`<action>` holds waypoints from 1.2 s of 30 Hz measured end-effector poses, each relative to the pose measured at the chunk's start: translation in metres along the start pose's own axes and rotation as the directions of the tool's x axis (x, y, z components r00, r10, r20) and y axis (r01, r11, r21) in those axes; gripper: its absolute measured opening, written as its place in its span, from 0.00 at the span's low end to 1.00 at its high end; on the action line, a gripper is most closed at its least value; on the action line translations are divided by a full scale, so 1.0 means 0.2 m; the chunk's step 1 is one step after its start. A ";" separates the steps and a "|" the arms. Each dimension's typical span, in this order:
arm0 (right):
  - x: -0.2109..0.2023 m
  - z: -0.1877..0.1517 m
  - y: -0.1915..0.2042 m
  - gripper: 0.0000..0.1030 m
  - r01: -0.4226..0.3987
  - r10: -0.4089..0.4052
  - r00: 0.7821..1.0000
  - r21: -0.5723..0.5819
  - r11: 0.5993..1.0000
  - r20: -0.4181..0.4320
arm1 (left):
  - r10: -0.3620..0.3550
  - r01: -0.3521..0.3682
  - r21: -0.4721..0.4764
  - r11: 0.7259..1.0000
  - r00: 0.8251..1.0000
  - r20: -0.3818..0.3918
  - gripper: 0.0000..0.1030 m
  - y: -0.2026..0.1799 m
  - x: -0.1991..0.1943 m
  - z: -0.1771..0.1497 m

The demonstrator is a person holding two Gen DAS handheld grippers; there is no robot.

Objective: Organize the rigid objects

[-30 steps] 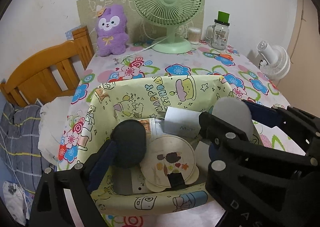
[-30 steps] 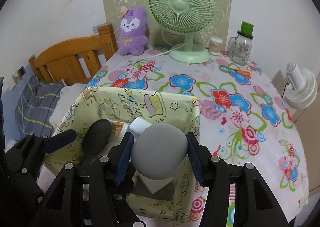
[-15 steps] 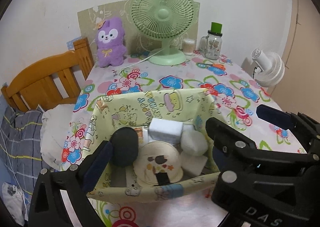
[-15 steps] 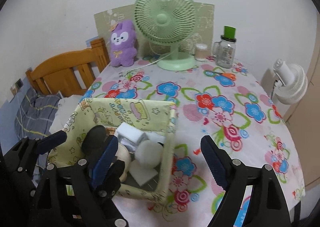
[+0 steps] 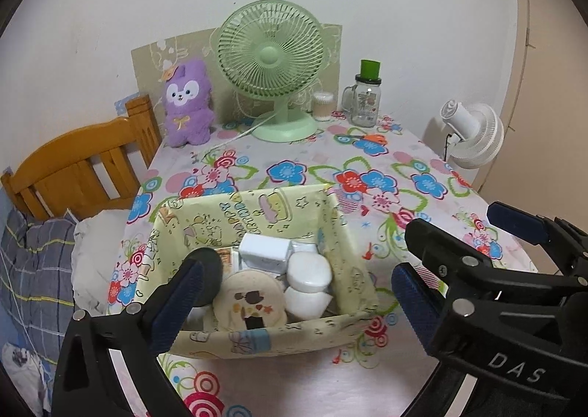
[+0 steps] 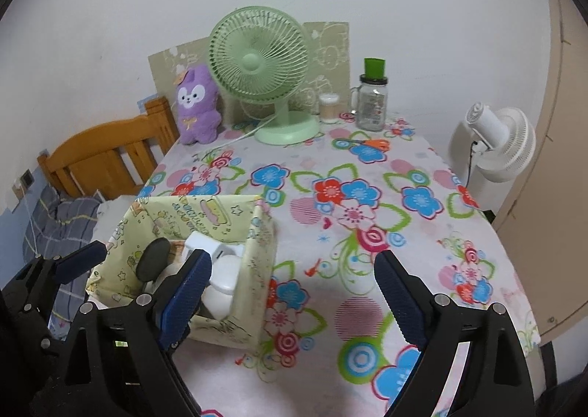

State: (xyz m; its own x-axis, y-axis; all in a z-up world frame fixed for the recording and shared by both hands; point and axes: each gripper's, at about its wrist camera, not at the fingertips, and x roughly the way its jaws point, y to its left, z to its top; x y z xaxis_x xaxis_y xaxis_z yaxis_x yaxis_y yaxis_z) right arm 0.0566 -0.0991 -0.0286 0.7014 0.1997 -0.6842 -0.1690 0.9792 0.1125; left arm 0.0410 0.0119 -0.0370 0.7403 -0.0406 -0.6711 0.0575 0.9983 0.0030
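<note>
A yellow cartoon-print fabric bin (image 5: 257, 213) stands on the flowered tablecloth. Inside it lie a dark grey oval piece (image 5: 207, 268), a round cream disc (image 5: 250, 303), a white box (image 5: 262, 251) and a pale round piece (image 5: 308, 272). My left gripper (image 5: 294, 295) hovers open in front of the bin's near wall, nothing between its pads. My right gripper (image 6: 294, 288) is just right of the bin (image 6: 257, 270); its jaws are opening with only tablecloth between them. The pale round piece (image 6: 226, 272) shows behind its left finger.
At the table's back stand a green fan (image 5: 272, 60), a purple plush (image 5: 187, 101), a swab jar (image 5: 322, 106) and a green-lidded glass jar (image 5: 365, 101). Orange scissors (image 5: 367, 139) lie nearby. A white fan (image 5: 474, 134) is beyond the right edge, a wooden headboard (image 5: 81, 167) at left.
The right gripper opened and let the pale round piece drop into the bin. Both grippers pulled back and up from the bin.
</note>
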 end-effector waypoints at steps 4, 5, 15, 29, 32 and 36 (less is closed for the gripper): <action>-0.07 -0.01 -0.06 0.89 0.023 -0.023 1.000 0.002 1.000 0.021 | -0.009 0.008 0.011 1.000 1.000 0.011 1.00 -0.05 -0.03 0.00; -0.08 -0.01 -0.07 0.89 0.027 -0.027 0.999 0.003 1.000 0.025 | -0.010 0.009 0.012 1.000 1.000 0.015 1.00 -0.06 -0.04 0.00; -0.25 -0.02 -0.23 0.91 0.069 -0.072 0.994 0.042 0.997 0.080 | -0.018 0.016 0.019 1.000 0.997 0.071 1.00 -0.15 -0.15 0.02; -0.47 -0.07 -0.40 1.00 0.159 -0.176 0.966 0.100 0.982 0.187 | -0.025 0.021 0.035 0.999 0.990 0.142 1.00 -0.25 -0.28 0.03; -0.48 -0.07 -0.41 1.00 0.158 -0.177 0.964 0.107 0.982 0.197 | -0.035 0.030 0.032 0.999 0.989 0.141 1.00 -0.25 -0.29 0.03; -0.49 -0.08 -0.42 1.00 0.152 -0.172 0.963 0.107 0.982 0.206 | -0.032 0.027 0.038 0.999 0.989 0.146 1.00 -0.25 -0.29 0.03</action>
State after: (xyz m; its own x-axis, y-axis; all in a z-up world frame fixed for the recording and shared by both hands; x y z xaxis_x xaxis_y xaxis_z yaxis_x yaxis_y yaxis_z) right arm -0.0089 -0.2012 0.0180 0.8474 0.0316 -0.5301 0.0150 0.9964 0.0835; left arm -0.0007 -0.0360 0.0060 0.8281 -0.0783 -0.5551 0.1028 0.9946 0.0130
